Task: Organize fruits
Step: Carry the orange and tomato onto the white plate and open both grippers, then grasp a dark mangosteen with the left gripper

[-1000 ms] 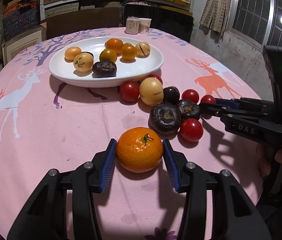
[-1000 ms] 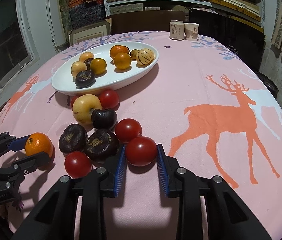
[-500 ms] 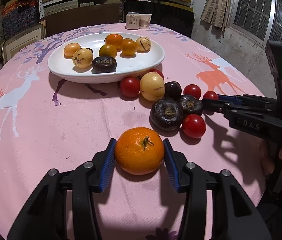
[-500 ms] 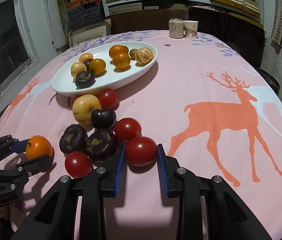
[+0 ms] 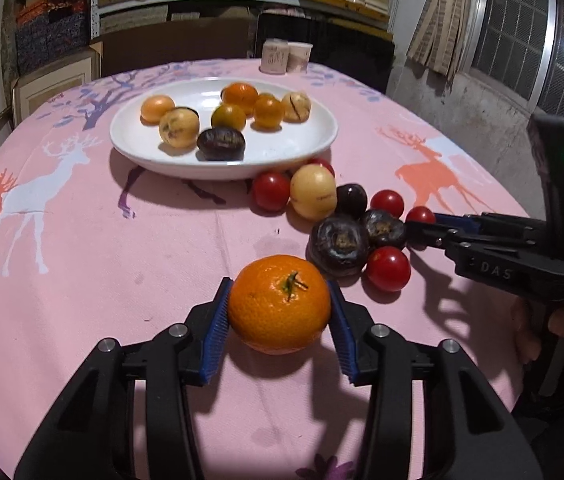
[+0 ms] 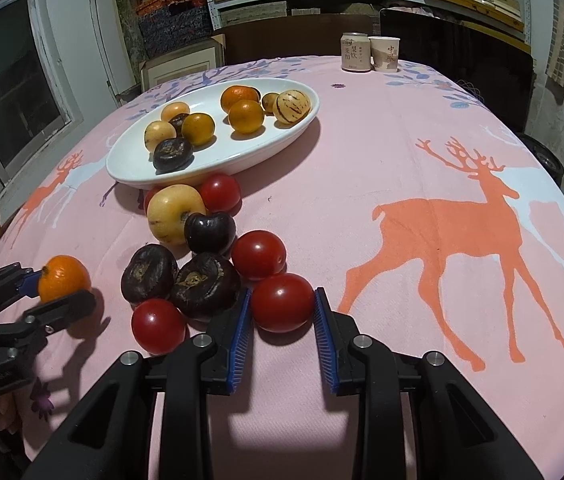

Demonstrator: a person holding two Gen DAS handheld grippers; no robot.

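From the left wrist view, the left gripper (image 5: 278, 316) has its jaws closed against the two sides of a mandarin (image 5: 279, 304), blue pads pressed at its widest girth, stem up. The fruit appears just off the pink deer-print cloth on the surface (image 5: 94, 248), though its underside is too close to the shadow to be sure. The white oval plate (image 5: 301, 152) lies well ahead, already carrying several orange, yellow and dark fruits. A mandarin is light, with loose, slightly yielding peel; a hold across the equator like this one should suit it, and a hard squeeze would likely bruise it.

From the right wrist view, the right gripper (image 6: 282, 312) brackets a red tomato (image 6: 282, 302) that sits on the surface at the near edge of a loose pile. The jaws stand on either side of it, the pads at or nearly at its skin; I cannot tell whether they are actually pressing. A second tomato (image 6: 258, 254) and a dark wrinkled fruit (image 6: 206, 285) lie just beside it. Tomato skin is smooth, slippery and thin, so I would judge a gentle grip across its middle to be safest, lifting straight up to avoid nudging neighbours.
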